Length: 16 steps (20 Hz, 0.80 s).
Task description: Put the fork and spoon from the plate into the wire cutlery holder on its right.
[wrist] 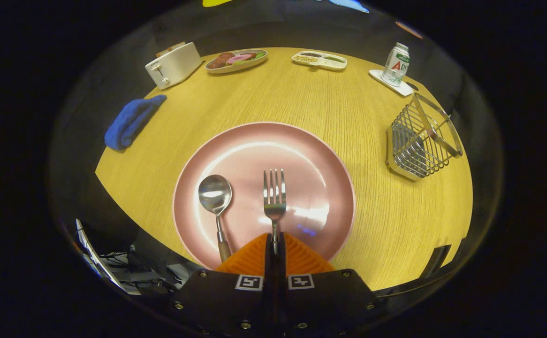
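- We find the gripper (pixel 274 244) low over the near rim of the pink plate (pixel 320 155), its two orange ribbed fingers (pixel 250 258) drawn together with only a thin gap between them.
- We record the fork (pixel 274 199) standing in that gap: its handle runs down between the fingers, and both pads appear to press on it. The tines point away from the gripper, over the middle of the plate.
- We cannot tell whether the fork is lifted clear of the plate or touching it.
- We note the spoon (pixel 215 197) on the plate, beside the fork and apart from it, bowl up and away from the gripper. Its handle runs back toward the near rim and passes beside one finger.
- We see the wire cutlery holder (pixel 421 138) on the wooden table (pixel 301 98), off the plate and well apart from it. It looks tilted in this view.
- We list further items at the far side of the table: a white toaster (pixel 173 65), a blue cloth (pixel 132 121), an oval dish of food (pixel 237 60), a divided tray (pixel 319 59), and a can (pixel 395 64) on a white coaster (pixel 390 82).
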Available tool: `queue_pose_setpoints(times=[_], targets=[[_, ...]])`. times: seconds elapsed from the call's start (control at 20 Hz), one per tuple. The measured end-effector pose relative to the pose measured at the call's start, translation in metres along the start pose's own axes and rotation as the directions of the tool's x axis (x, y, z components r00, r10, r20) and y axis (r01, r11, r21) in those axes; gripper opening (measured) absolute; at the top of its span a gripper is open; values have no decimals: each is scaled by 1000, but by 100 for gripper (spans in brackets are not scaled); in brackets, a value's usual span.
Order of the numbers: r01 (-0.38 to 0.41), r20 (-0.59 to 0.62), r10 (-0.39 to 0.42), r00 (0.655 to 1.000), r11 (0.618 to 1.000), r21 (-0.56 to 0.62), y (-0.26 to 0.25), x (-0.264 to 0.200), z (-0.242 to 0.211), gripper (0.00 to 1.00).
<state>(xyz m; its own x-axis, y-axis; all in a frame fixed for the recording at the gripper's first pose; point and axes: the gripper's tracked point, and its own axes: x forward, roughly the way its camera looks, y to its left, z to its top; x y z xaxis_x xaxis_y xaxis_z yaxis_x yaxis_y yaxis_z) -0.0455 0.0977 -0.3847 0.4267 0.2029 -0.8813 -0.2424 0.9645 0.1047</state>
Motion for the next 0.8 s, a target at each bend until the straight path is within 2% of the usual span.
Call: queue_pose_setpoints(times=[0.2, 0.35, 0.6, 0.8], targets=[[-37, 50, 33, 998, 997, 61, -3, -14, 21, 5], [-36, 95, 27, 995, 995, 97, -17, -30, 43, 5], [-2, 178, -27, 984, 987, 162, -65, -71, 90, 5], [42, 190, -93, 977, 966, 257, -118, -92, 111, 5]])
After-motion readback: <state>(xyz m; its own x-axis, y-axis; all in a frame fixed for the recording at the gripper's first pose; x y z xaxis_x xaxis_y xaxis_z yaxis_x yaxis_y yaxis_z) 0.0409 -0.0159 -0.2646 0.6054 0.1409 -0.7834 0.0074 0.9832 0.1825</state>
